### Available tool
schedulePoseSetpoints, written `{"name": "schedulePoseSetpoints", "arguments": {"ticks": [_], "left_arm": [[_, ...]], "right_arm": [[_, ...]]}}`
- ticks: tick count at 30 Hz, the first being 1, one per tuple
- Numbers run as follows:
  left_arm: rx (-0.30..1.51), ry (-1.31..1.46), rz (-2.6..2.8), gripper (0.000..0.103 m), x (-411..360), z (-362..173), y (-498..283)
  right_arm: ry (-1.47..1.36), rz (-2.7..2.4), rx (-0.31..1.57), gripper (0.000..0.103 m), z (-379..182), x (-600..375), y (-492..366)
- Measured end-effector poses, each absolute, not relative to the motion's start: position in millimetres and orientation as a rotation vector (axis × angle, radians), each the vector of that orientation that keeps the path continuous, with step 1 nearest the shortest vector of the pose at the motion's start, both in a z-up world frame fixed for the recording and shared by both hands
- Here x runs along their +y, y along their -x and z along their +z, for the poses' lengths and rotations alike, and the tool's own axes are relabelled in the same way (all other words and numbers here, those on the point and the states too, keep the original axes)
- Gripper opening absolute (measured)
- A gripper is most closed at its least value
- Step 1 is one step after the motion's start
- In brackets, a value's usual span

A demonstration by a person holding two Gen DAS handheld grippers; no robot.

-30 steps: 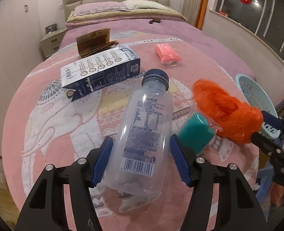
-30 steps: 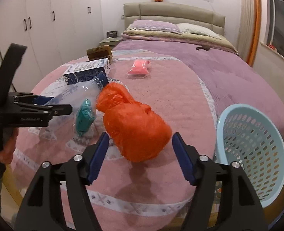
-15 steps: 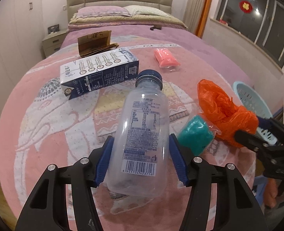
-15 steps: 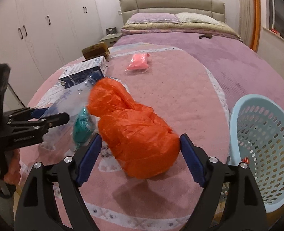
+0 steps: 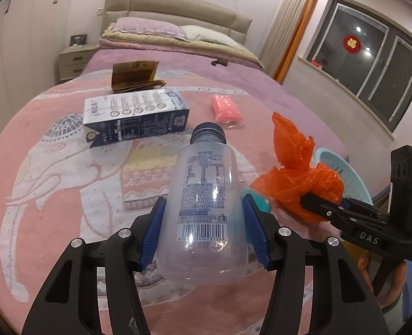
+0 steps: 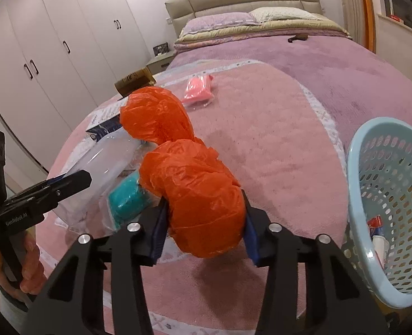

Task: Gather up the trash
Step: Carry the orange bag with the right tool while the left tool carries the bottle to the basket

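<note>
A: Orange plastic first. Our right gripper (image 6: 204, 223) pinches the bag (image 6: 194, 184), pads pressed into its lower bulk, the loose top flopping up and away from us. It looks lifted off the blanket (image 6: 275, 145); we can't be sure from this view.

B: Left side: our left gripper (image 5: 204, 229) pinches the bottle (image 5: 206, 209) across its wide lower half. Long axis runs straight out along the fingers, blue cap (image 5: 208, 133) farthest from us, base toward the wrist. It appears raised above the bed.

A: Basket (image 6: 384, 167) sits off the bed edge to our right, rim tipped toward us, a few scraps already inside. It lies just right of the right gripper, so the bag has the short trip. We judge the right hand goes first.

B: Agreed. The bottle must cross further, with the right gripper between it and the basket. Cap-first entry seems likeliest given how it points.

A: Left on the bed: carton (image 5: 136, 117), cardboard (image 5: 134, 76), pink packet (image 5: 226, 108), all beyond the bottle. The teal packet (image 6: 129, 196) lies between our two grippers.

B: Risk, by our reckoning: grippers colliding if both swing right together.
</note>
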State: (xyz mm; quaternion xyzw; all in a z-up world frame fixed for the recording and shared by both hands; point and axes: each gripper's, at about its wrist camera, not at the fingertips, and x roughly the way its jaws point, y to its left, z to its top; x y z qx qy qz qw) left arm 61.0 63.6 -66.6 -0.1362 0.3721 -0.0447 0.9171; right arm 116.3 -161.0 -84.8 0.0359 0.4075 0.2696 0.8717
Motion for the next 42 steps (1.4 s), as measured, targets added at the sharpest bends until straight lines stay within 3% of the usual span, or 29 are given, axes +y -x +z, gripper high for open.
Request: {"name": "schedulePoseSetpoints", "arguments": {"ticks": [12,21,30,40,41,42], "left_arm": [[0.627,0.274,-0.148,0.053,46.4,-22.2,-61.8],[0.568,0.184,-0.282,0.053,-25.1,9.4,-88.2],[0.602,0.116,-0.462,0.053,-118.4,4.2,-128.9],[0.700,0.029,-0.548,0.054,-189.4,-40.6,-173.1],[0.710,0.019,-0.547,0.055,-191.5,-45.0,-176.7],[0.721,0.014,-0.551,0.064,-191.5,-48.8,-179.4]], "right_arm": [[-0.114,0.474,0.692,0.041,-33.0,-198.4,-102.2],[-0.151,0.216,0.612,0.041,-13.0,-275.2,-103.7],[-0.258,-0.054,0.680,0.041,-43.2,-358.1,-124.9],[-0.366,-0.161,0.774,0.046,-84.9,-401.0,-136.7],[-0.368,-0.167,0.787,0.046,-89.0,-401.8,-138.4],[-0.366,-0.170,0.803,0.050,-93.0,-401.3,-140.9]]}}
